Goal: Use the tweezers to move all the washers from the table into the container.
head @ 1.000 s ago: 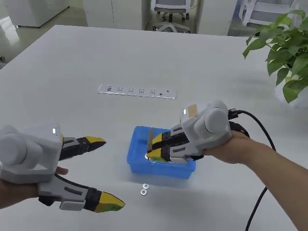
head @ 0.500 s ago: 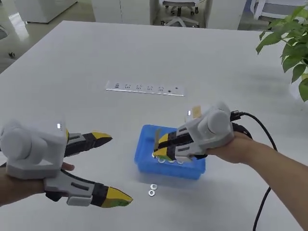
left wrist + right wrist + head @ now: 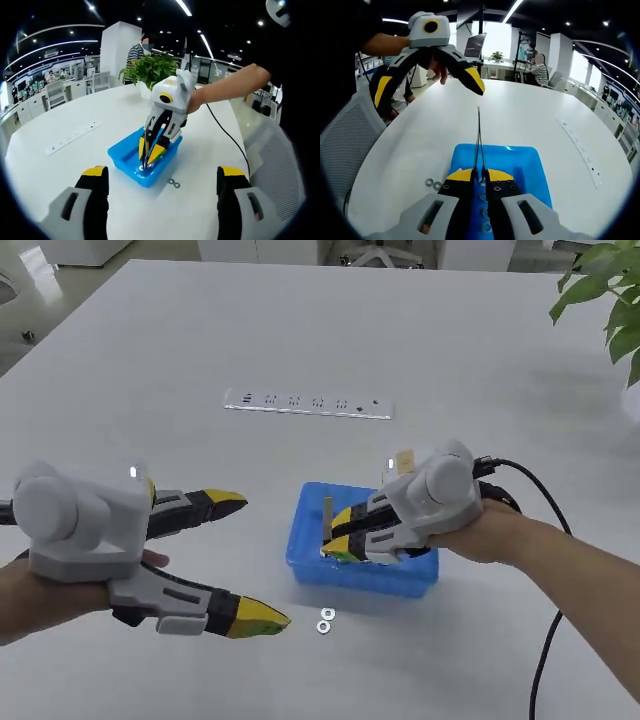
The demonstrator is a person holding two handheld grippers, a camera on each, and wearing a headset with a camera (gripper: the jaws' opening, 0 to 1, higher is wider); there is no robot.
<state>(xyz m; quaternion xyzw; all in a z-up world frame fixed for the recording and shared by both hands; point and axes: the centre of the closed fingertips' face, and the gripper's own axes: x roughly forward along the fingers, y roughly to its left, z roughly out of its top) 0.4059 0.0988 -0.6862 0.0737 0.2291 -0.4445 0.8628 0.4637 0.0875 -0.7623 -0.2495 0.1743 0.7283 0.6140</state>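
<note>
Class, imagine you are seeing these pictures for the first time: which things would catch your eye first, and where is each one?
The bright blue container stands out on the white table, with the right gripper above it, shut on the tweezers, which point down into it. Two washers lie on the table beside the container's near edge. The left gripper hangs open to the container's left.

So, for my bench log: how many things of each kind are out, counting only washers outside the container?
small metal washers on the table: 2
blue plastic container: 1
thin metal tweezers: 1
white power strip: 1
total: 5
</note>
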